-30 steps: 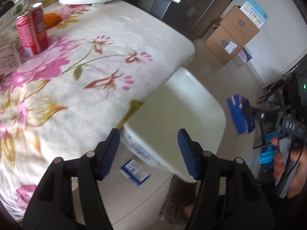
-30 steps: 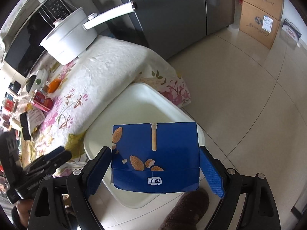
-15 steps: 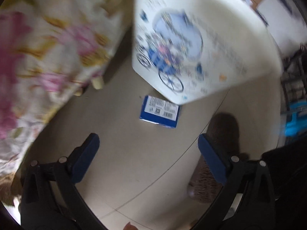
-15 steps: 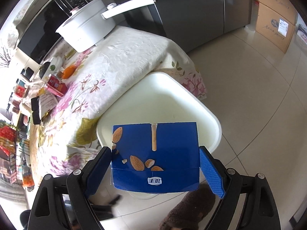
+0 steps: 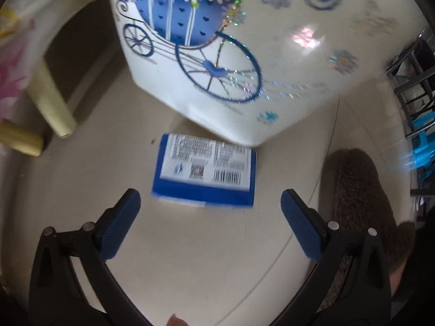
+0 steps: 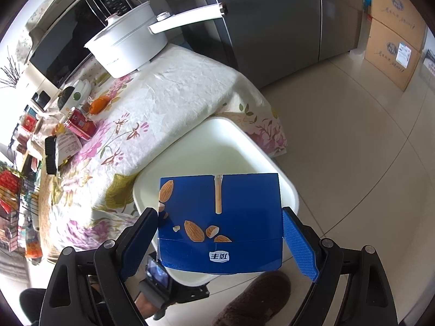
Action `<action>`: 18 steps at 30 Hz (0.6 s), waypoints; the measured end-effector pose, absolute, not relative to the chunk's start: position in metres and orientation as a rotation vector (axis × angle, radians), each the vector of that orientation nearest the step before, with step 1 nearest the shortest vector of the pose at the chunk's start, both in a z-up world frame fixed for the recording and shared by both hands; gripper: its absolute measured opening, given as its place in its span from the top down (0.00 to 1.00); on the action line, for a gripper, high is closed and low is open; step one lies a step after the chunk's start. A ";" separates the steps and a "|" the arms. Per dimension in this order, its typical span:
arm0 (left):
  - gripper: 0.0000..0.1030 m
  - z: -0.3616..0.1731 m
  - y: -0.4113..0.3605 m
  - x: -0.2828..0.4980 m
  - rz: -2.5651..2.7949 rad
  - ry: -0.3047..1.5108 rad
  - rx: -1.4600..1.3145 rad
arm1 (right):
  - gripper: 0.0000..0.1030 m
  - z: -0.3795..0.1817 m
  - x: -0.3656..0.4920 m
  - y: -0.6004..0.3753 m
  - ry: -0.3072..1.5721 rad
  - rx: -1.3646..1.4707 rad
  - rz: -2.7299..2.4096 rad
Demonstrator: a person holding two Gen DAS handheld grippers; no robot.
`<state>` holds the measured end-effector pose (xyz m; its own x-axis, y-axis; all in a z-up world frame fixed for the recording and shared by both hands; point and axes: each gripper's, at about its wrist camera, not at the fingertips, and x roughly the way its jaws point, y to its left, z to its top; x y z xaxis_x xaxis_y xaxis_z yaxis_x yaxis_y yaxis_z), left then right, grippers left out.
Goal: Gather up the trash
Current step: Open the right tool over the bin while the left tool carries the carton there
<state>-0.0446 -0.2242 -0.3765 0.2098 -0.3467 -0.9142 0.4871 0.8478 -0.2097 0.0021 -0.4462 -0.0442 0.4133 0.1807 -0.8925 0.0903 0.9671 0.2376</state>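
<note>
A blue and white carton (image 5: 206,172) lies flat on the floor, label and barcode up, against the base of the white bin (image 5: 244,54) with a blue bicycle print. My left gripper (image 5: 210,217) is open just above the floor, its fingers either side of the carton's near edge. My right gripper (image 6: 220,225) is shut on a flat blue almond box (image 6: 220,222) and holds it over the open white bin (image 6: 217,149). The left hand's device shows below the box.
A table with a floral cloth (image 6: 163,87) stands beside the bin, holding a white pot (image 6: 127,46), a red can (image 6: 80,123) and an orange. Table legs (image 5: 51,92) stand left of the carton. A brown slipper (image 5: 361,203) is on the right. Cardboard boxes (image 6: 394,32) stand far right.
My left gripper has dropped from table height to the floor and closed in on the blue carton, its jaws opening wider. My right gripper keeps the almond box over the bin.
</note>
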 end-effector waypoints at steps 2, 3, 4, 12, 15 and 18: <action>0.01 -0.384 -0.228 -0.038 -0.577 1.231 0.141 | 0.12 -0.046 0.005 -0.448 1.153 0.270 0.056; 0.01 -0.387 -0.230 -0.036 -0.577 1.237 0.148 | 0.12 -0.046 0.006 -0.449 1.156 0.274 0.056; 0.01 -0.390 -0.232 -0.034 -0.581 1.241 0.155 | 0.12 -0.047 0.007 -0.449 1.158 0.277 0.056; 0.01 -0.406 -0.248 -0.043 -0.608 1.189 0.259 | 0.12 -0.050 0.013 -0.450 1.173 0.290 0.064; 0.01 -0.407 -0.250 -0.047 -0.587 1.171 0.290 | 0.12 -0.052 0.013 -0.451 1.183 0.305 0.063; 0.01 -0.411 -0.247 -0.045 -0.530 1.177 0.304 | 0.12 -0.054 0.014 -0.453 1.188 0.319 0.063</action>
<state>-0.0452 -0.2469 -0.4109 0.2823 -0.2333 -0.9305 0.5416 0.8393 -0.0461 0.0142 -0.4527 -0.0537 0.3773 0.2147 -0.9009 0.1185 0.9536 0.2769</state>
